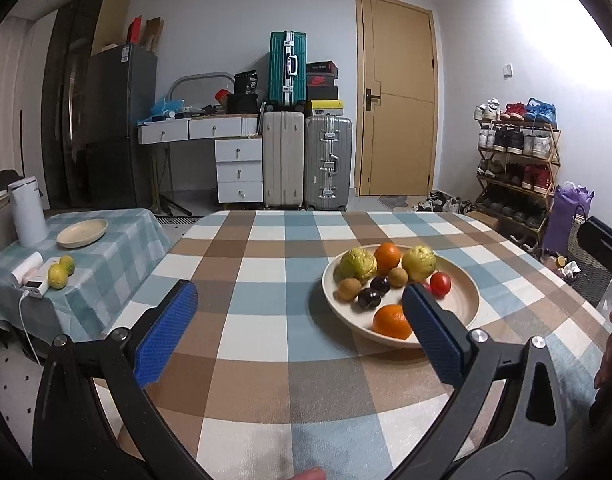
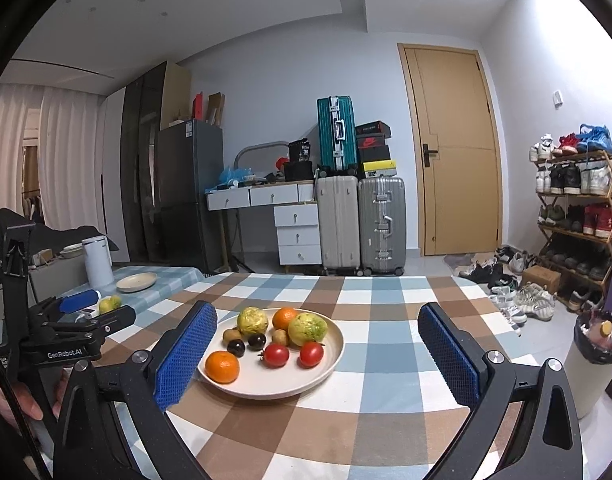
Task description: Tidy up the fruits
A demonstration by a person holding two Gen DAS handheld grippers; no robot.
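Fruits [image 2: 280, 338] heaped on plate [image 2: 334, 354], left gripper [image 1: 300, 312] and right gripper [image 2: 318, 338] spread empty

Beige plate [image 2: 330, 354] on checked table, heaped with mixed fruits [image 2: 280, 334]

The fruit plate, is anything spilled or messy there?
Nothing spilled: the plate sits flat with all its fruit inside. The only stragglers are two yellow-green fruits lying loose on the side table, beside an empty plate.
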